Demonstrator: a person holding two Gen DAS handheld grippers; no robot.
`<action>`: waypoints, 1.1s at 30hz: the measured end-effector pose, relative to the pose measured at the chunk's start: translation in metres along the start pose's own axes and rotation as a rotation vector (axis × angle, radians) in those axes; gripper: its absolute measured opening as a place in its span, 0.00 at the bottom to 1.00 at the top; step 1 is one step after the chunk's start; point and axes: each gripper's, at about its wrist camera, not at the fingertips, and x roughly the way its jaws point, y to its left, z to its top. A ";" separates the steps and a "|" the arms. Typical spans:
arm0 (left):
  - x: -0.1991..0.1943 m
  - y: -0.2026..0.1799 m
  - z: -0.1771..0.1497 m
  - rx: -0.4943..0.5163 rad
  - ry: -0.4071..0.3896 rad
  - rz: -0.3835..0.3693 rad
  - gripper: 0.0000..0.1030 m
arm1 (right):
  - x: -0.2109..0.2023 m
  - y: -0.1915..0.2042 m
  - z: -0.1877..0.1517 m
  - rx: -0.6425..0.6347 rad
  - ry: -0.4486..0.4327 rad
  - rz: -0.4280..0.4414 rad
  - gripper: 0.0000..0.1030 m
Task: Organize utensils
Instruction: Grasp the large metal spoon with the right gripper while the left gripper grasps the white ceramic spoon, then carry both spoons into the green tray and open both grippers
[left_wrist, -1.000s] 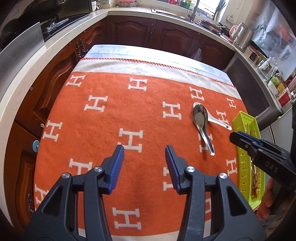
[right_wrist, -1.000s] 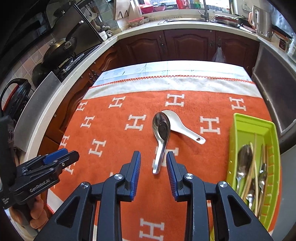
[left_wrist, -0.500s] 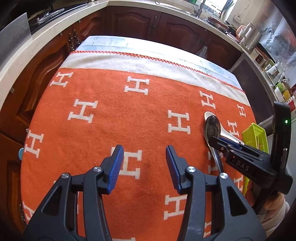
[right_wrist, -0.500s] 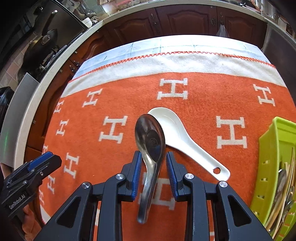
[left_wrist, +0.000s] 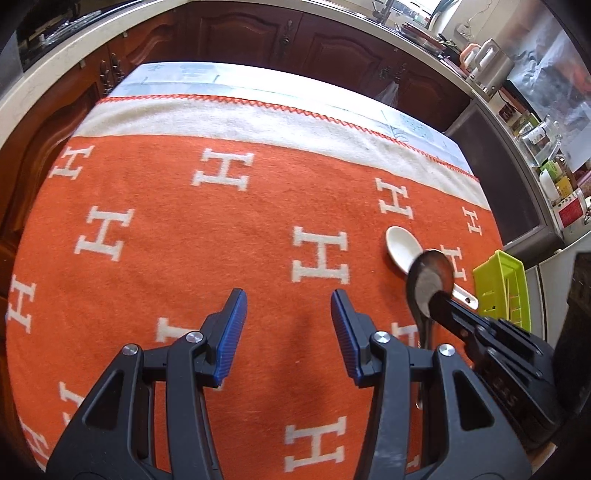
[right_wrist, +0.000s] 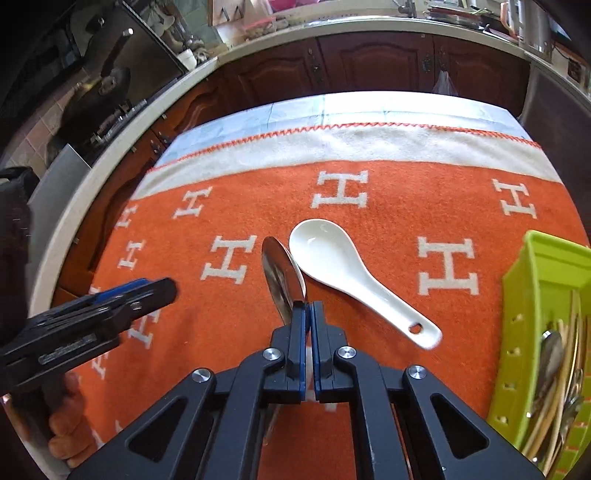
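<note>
My right gripper (right_wrist: 307, 306) is shut on the neck of a metal spoon (right_wrist: 281, 275), whose bowl is tilted on edge above the orange blanket; it also shows in the left wrist view (left_wrist: 430, 282). A white ceramic spoon (right_wrist: 343, 269) lies on the blanket just right of it, also in the left wrist view (left_wrist: 402, 249). A green utensil tray (right_wrist: 532, 332) holding several utensils stands at the right. My left gripper (left_wrist: 288, 314) is open and empty over the blanket, left of the spoons; it shows in the right wrist view (right_wrist: 110, 306).
The orange blanket with white H marks (left_wrist: 184, 240) covers the table. Dark wooden cabinets (right_wrist: 369, 70) and a countertop ring the far side. A stove with pans (right_wrist: 99, 96) is at the far left. Bottles and a kettle (left_wrist: 491, 70) stand at the right.
My right gripper closed on the metal spoon's neck and tipped the spoon onto its edge off the blanket. The left gripper stayed open, shifting slightly toward the spoons.
</note>
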 end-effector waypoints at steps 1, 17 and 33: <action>0.004 -0.004 0.002 -0.005 0.007 -0.019 0.43 | -0.008 -0.002 -0.002 0.007 -0.012 0.006 0.02; 0.065 -0.075 0.031 -0.065 0.034 -0.103 0.42 | -0.126 -0.078 -0.019 0.150 -0.197 0.031 0.02; 0.080 -0.145 0.018 0.103 -0.056 0.052 0.16 | -0.138 -0.125 -0.051 0.248 -0.215 0.025 0.02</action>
